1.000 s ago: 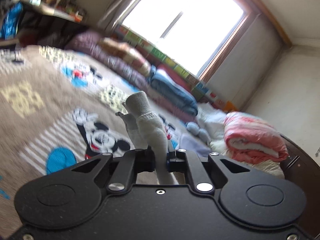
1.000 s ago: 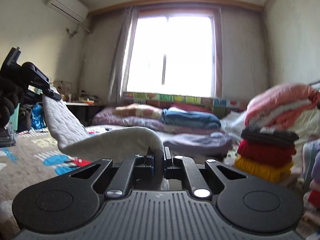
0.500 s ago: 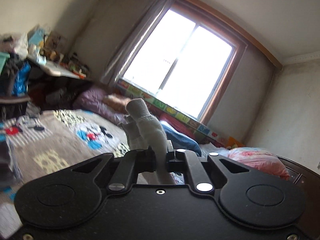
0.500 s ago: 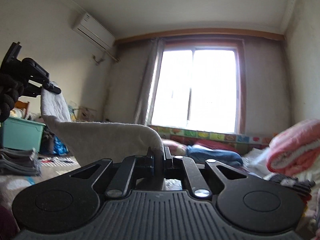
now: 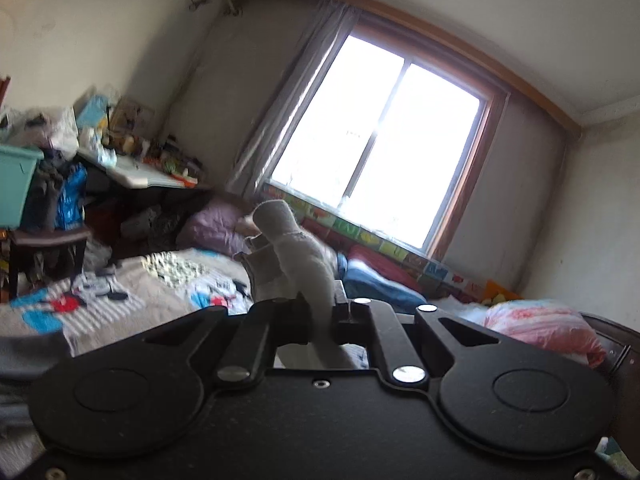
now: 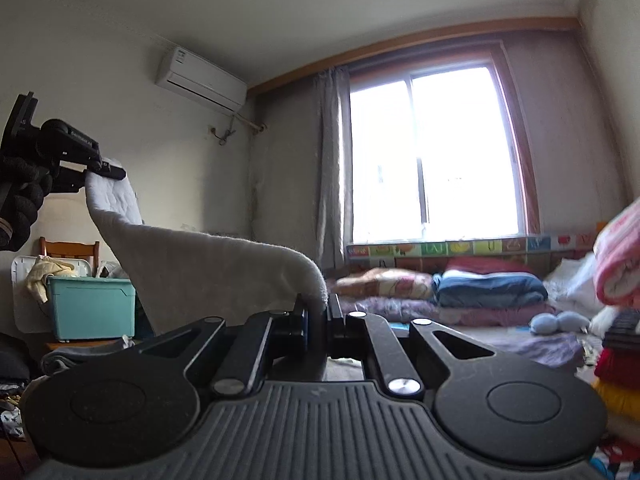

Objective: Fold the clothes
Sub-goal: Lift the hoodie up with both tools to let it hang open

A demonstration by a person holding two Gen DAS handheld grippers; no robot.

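A light grey fleecy garment point(image 6: 200, 268) hangs stretched in the air between both grippers. My right gripper point(image 6: 318, 312) is shut on one edge of it, low and close to the camera. My left gripper point(image 6: 106, 170) shows at the upper left of the right wrist view, held in a black-gloved hand, shut on the other corner and raised higher. In the left wrist view my left gripper point(image 5: 324, 312) is shut on a bunched fold of the same garment point(image 5: 296, 252), which sticks up past the jaws. The lower part of the garment is hidden behind the grippers.
A bed with a cartoon-print blanket point(image 5: 132, 292) lies below. Folded bedding point(image 6: 488, 286) lines the wall under the window point(image 6: 432, 152). A stack of folded clothes point(image 6: 620, 360) and a pink quilt point(image 5: 548, 328) are at the right. A teal bin point(image 6: 92, 304) and a cluttered desk point(image 5: 136, 168) are at the left.
Both grippers have lifted and tilted upward with the garment; the views now show more wall, window and ceiling. The left gripper has risen higher than the right.
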